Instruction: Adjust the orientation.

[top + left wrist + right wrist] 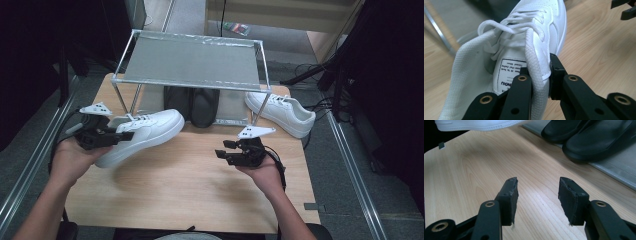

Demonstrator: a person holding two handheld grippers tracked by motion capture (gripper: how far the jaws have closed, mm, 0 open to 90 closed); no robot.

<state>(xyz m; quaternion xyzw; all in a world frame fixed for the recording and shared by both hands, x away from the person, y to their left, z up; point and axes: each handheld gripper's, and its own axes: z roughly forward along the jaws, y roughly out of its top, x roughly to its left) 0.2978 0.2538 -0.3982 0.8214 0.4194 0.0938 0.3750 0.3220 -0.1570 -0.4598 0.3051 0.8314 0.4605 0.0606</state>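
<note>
Left gripper view has the white sneaker (524, 42) pinched by its padded collar, one of the left gripper (537, 75) jaws inside the opening and one outside, a grip that carries it tilted clear of the desk (190, 170). Right gripper (537, 200) hovers empty, jaws wide. Behind, the metal rack (192, 62) shelters black slippers (192, 105) underneath; a second white sneaker (282, 112) sits beside it.
</note>
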